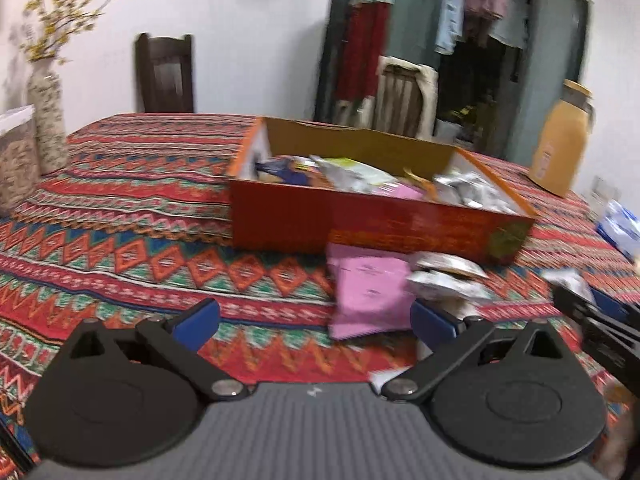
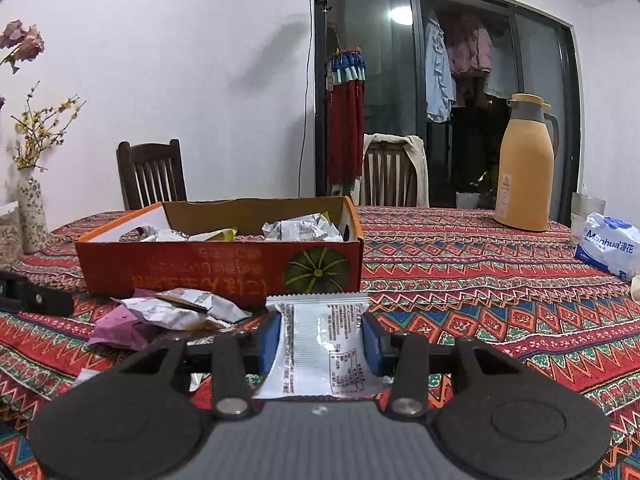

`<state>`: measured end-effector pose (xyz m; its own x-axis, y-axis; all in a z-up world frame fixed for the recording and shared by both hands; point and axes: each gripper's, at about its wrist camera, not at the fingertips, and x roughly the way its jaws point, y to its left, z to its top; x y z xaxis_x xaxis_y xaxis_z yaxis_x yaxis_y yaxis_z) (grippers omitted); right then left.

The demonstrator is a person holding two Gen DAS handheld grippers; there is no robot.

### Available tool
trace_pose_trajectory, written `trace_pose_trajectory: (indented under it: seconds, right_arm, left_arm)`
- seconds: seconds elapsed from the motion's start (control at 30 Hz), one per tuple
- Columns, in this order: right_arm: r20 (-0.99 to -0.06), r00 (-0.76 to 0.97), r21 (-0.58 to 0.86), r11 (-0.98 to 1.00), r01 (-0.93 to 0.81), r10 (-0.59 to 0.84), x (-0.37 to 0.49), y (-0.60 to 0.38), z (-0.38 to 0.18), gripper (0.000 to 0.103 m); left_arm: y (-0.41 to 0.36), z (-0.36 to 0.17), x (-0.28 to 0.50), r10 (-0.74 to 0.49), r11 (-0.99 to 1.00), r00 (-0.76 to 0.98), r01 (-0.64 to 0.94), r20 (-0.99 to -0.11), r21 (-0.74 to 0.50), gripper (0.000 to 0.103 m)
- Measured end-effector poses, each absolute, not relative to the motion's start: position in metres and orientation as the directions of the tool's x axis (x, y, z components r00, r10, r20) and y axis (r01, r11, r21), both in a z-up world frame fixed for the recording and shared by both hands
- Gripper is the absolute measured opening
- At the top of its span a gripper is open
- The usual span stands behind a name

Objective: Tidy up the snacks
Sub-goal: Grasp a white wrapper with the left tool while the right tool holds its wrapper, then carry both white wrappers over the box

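Observation:
An orange cardboard box [image 1: 380,232] [image 2: 224,272] holds several snack packets on the patterned tablecloth. In front of it lie a pink packet [image 1: 368,296] [image 2: 120,328] and silver packets [image 1: 444,276] [image 2: 180,308]. My left gripper [image 1: 316,320] is open and empty, just short of the pink packet. My right gripper [image 2: 320,336] is shut on a white snack packet [image 2: 320,344], held in front of the box's right end. The right gripper's arm shows at the right edge of the left wrist view [image 1: 600,320].
A yellow thermos [image 2: 526,168] [image 1: 560,148] and a tissue pack [image 2: 608,244] stand at the right. A vase with flowers [image 2: 30,212] [image 1: 48,120] stands at the left. Two chairs [image 2: 152,172] [image 2: 394,172] stand behind the table.

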<state>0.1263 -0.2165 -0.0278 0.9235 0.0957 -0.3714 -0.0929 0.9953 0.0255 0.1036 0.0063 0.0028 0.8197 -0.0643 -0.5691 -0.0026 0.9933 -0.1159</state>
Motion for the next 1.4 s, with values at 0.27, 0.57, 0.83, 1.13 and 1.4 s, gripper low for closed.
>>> trace_pose_trajectory:
  seconds: [0.27,0.57,0.83,1.13,1.4]
  right_arm:
    - [-0.36,0.928,0.035,0.995,-0.091,0.098,0.125,-0.218,-0.028,0.042]
    - [-0.35,0.931,0.041,0.994,-0.097,0.105,0.12,-0.219,-0.03,0.043]
    - [-0.339,0.933,0.044,0.993,-0.114,0.122,0.116,-0.22,-0.029,0.043]
    - [-0.328,0.935,0.046,0.99,-0.13,0.138,0.113,-0.221,-0.028,0.043]
    - [-0.328,0.935,0.044,0.99,-0.13,0.138,0.114,-0.22,-0.027,0.043]
  left_arm:
    - [-0.031,-0.001,0.09,-0.138,0.99,0.79,0.108,-0.597,-0.087,0.103]
    - [-0.058,-0.021,0.089,-0.122,0.991,0.747,0.126,-0.654,-0.041,0.099]
    - [-0.064,-0.028,0.089,-0.088,0.995,0.733,0.103,-0.675,-0.018,0.054]
    - [-0.062,-0.026,0.09,-0.091,0.995,0.74,0.099,-0.667,-0.026,0.044]
    - [-0.055,-0.019,0.086,-0.093,0.995,0.764,0.094,-0.638,-0.033,0.042]
